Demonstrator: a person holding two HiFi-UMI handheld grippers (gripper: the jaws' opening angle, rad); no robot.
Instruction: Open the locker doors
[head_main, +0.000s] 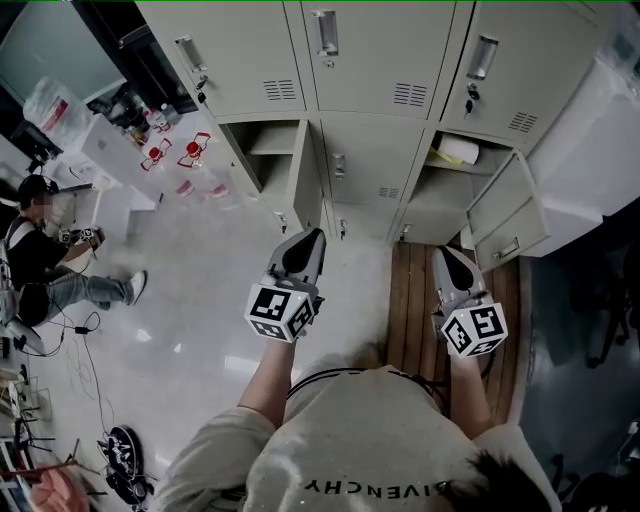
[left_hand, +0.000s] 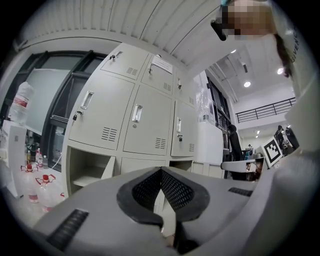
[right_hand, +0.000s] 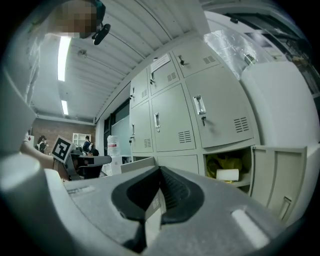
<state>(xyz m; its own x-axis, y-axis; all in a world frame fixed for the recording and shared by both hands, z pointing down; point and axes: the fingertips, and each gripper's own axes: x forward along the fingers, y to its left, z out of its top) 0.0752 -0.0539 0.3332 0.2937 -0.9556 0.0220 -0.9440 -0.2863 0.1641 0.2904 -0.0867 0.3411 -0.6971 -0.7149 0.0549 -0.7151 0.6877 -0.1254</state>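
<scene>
GIVENCHY lettering (head_main: 385, 488) on grey shirt (head_main: 380, 430)

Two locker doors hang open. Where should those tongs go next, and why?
Probably reach the left tongs, shut and empty, forward to the handle of the middle door: it is shut, between the open left locker and the open right locker.

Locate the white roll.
Head view, upper right: the white roll lies inside the open right-hand compartment, between its swung-open door and the closed middle door.
</scene>
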